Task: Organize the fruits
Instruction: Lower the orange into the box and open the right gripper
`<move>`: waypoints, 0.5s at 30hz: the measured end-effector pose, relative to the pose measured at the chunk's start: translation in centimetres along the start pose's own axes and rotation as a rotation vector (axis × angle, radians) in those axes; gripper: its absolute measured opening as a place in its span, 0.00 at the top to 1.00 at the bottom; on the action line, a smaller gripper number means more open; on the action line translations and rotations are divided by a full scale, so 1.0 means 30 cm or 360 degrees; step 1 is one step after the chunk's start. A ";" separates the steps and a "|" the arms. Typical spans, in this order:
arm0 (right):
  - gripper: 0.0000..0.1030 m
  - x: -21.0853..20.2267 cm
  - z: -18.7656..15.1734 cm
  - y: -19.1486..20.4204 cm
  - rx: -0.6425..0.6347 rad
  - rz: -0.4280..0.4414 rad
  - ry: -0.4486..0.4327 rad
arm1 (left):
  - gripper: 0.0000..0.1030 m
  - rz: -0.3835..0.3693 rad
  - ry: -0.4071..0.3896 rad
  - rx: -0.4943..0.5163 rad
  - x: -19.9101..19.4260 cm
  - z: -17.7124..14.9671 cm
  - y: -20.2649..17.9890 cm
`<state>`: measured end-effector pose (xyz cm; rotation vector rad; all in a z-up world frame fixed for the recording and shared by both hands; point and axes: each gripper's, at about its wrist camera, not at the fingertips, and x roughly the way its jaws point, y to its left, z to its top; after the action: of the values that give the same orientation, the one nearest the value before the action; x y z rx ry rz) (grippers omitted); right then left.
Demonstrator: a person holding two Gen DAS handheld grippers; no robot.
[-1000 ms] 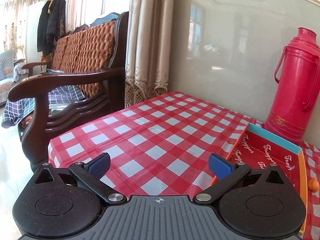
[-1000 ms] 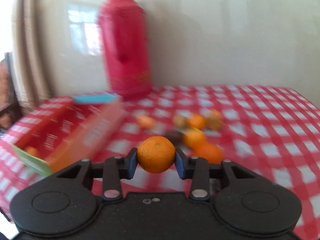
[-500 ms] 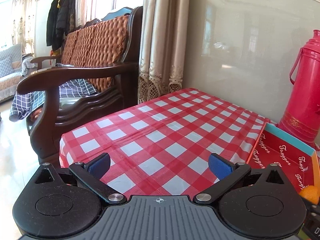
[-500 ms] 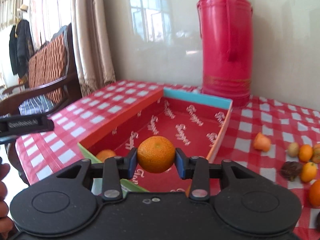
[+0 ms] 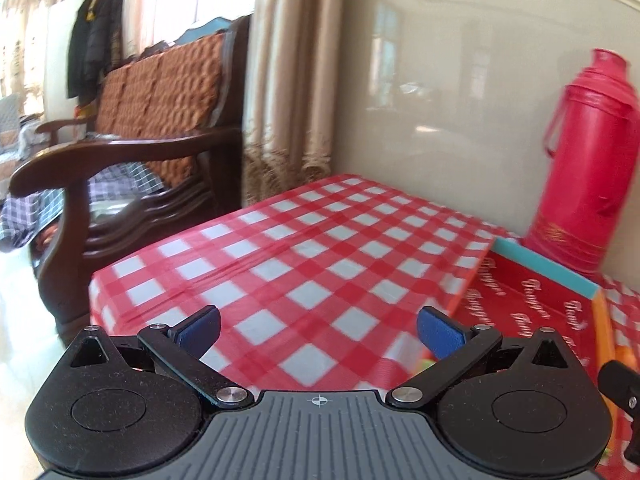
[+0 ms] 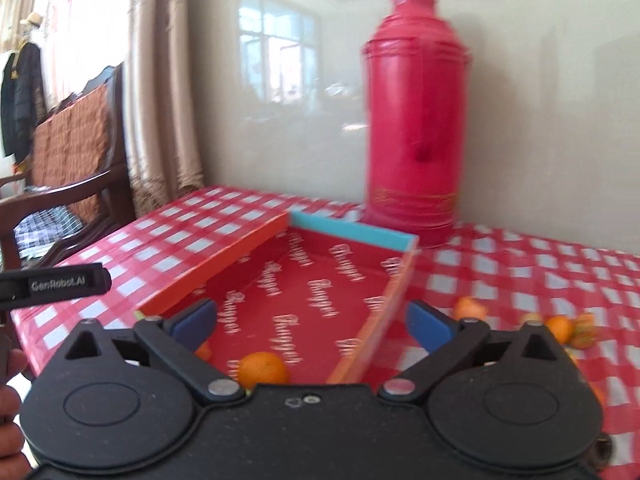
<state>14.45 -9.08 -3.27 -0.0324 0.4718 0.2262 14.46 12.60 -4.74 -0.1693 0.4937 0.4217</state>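
Observation:
A shallow red box (image 6: 308,292) with an orange left wall and a teal far wall lies on the checked table. My right gripper (image 6: 310,326) is open and empty above the box's near end. An orange (image 6: 263,369) lies on the box floor just below it, and a second orange (image 6: 204,350) shows partly behind the left finger. Several small fruits (image 6: 560,326) lie on the cloth right of the box. My left gripper (image 5: 318,330) is open and empty over the cloth left of the box (image 5: 532,300).
A tall red thermos (image 6: 416,136) stands behind the box against the wall. A wooden armchair (image 5: 132,152) stands past the table's left edge. The red-and-white cloth (image 5: 320,248) ends at a near-left corner. The other gripper's body (image 6: 56,283) shows at the left.
My right gripper has opened and let the orange go; the orange now lies in the box. The left gripper has turned slightly right, staying open.

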 end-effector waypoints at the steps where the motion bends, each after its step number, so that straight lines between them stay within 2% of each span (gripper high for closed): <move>1: 0.06 -0.010 -0.002 -0.020 0.0004 -0.0039 -0.0008 | 0.00 -0.0039 -0.0023 0.0029 -0.017 -0.004 -0.027; 8: 0.06 -0.102 -0.076 -0.215 0.0052 -0.0361 -0.0017 | 0.00 -0.0363 -0.0135 0.0268 -0.142 -0.054 -0.251; 13: 0.06 -0.206 -0.152 -0.370 0.0176 -0.0695 -0.0069 | 0.00 -0.0595 -0.0169 0.0459 -0.217 -0.113 -0.410; 15: 0.06 -0.247 -0.179 -0.425 0.0226 -0.0816 -0.0116 | 0.00 -0.0650 -0.0164 0.0536 -0.235 -0.143 -0.473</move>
<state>8.47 -23.50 -4.96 -0.0057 0.3920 -0.3083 13.15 -3.75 -4.20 0.0780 0.4090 -0.0545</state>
